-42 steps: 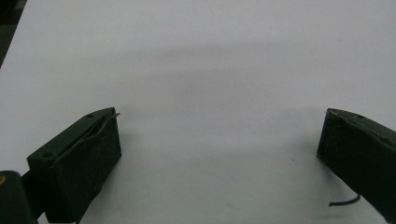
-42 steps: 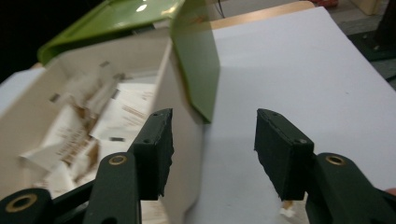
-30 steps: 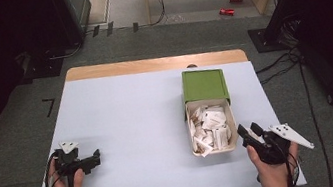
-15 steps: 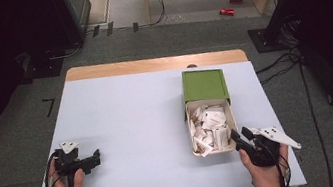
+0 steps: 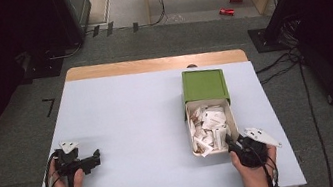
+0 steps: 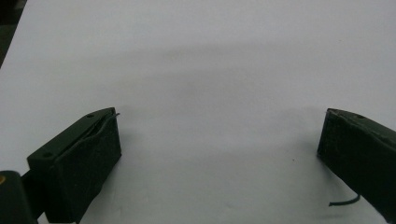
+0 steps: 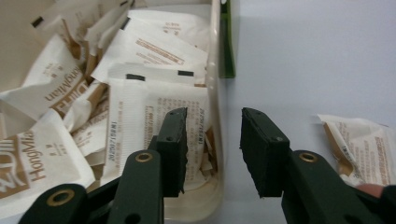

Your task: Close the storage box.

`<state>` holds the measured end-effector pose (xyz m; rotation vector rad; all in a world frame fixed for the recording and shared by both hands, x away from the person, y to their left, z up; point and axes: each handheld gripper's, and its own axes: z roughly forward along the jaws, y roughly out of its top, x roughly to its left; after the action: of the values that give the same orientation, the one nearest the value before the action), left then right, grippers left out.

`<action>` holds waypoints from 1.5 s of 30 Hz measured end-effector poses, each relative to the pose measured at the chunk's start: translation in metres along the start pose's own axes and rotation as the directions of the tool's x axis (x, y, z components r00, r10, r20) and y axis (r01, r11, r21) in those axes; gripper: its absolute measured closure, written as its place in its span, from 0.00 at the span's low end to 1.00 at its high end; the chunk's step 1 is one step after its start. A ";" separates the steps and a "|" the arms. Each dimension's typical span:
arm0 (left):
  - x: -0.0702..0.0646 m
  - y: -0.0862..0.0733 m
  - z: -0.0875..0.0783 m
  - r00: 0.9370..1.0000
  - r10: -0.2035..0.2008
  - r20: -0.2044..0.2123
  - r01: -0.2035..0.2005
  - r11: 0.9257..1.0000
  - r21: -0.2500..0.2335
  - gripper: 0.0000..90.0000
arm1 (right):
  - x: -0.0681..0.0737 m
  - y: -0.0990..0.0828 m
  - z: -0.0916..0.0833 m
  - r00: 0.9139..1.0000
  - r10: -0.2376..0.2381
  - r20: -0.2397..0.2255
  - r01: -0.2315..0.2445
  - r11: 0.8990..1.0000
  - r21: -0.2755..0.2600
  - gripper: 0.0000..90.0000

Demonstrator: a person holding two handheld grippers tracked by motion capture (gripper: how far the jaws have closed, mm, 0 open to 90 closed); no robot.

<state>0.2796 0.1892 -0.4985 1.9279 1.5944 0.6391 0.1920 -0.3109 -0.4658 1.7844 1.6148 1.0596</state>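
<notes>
Box of sachets, table's right: right gripper nearest, jaws parted, empty, straddling the box's side wall; left gripper wide open, empty, well apart.

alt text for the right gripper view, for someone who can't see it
The right gripper has its two black jaws partly open, astride the near wall of a cream box: one jaw inside, one outside over the pale blue table. The box is heaped with white and brown printed sachets. One more sachet lies on the table at right.
</notes>
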 end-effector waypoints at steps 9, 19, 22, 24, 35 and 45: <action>0.000 0.000 0.000 1.000 0.000 0.000 0.000 1.000 0.000 0.00 | -0.003 -0.004 0.009 0.999 0.022 0.045 -0.023 1.000 0.012 0.74; 0.000 0.000 0.000 1.000 0.000 0.000 0.000 1.000 0.000 0.00 | -0.001 -0.009 0.015 0.997 0.068 0.026 -0.068 0.998 -0.017 0.90; 0.000 0.000 0.000 1.000 0.000 -0.001 0.000 1.000 -0.001 0.00 | 0.003 -0.013 0.015 0.995 0.083 0.052 -0.080 0.996 -0.049 0.92; 0.000 0.000 0.000 1.000 0.000 -0.001 0.000 1.000 -0.002 0.00 | 0.005 -0.015 0.015 0.992 0.104 0.065 -0.100 0.993 -0.063 0.92; 0.000 0.000 0.000 1.000 0.000 -0.002 0.000 1.000 -0.002 0.00 | 0.021 -0.019 0.015 0.989 0.083 0.126 -0.066 0.989 -0.130 0.96; 0.000 0.000 0.000 1.000 0.000 -0.001 0.000 1.000 -0.002 0.00 | 0.021 -0.010 0.022 0.987 0.084 0.136 -0.066 0.989 -0.131 0.96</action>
<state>0.2794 0.1891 -0.4985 1.9267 1.5941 0.6419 0.2034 -0.2856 -0.4818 1.8052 1.3759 1.0207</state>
